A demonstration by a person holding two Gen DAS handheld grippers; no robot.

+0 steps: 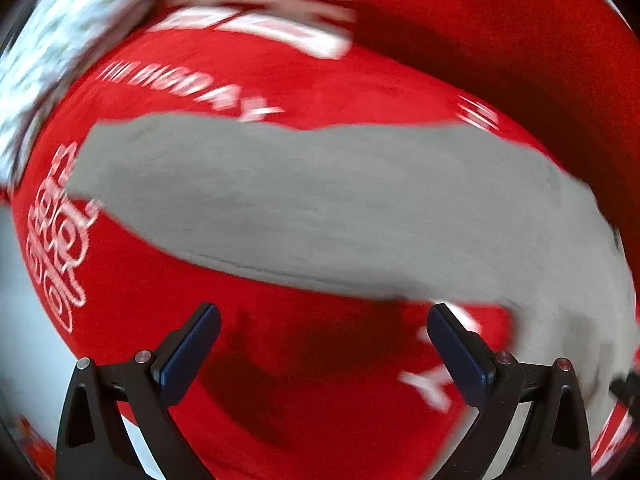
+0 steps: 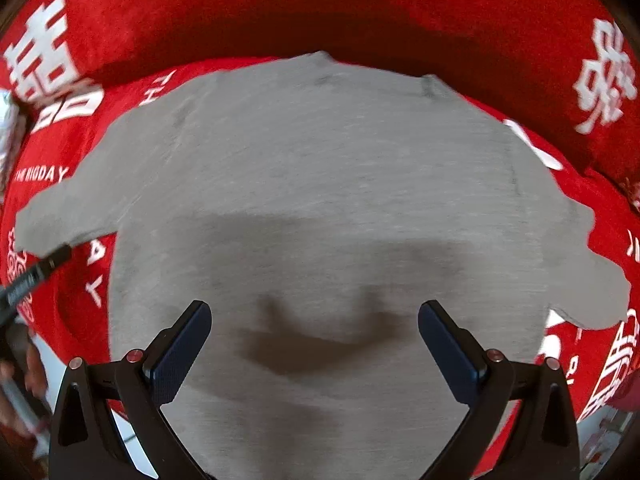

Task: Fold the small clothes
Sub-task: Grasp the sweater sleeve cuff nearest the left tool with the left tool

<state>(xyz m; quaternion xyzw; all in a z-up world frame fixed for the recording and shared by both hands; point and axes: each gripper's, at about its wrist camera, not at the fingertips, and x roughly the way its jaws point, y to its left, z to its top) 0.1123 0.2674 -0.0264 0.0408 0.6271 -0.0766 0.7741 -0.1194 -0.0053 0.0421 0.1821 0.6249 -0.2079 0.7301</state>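
Shirt position: grey T-shirt (image 2: pixel 320 184) lies flat on the red printed cover (image 2: pixel 360 12), directly ahead of the right gripper (image 2: pixel 315 340), which hangs over its lower body. Collar points away; long axis runs hem to collar. Left gripper (image 1: pixel 324 344) faces one sleeve (view blurred). Both sets of jaws are spread wide and hold nothing.

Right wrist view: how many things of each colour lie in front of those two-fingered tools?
Grey: 1, the shirt, spread flat.
Red: 1, the cloth beneath it, printed in white.
Total: 2.
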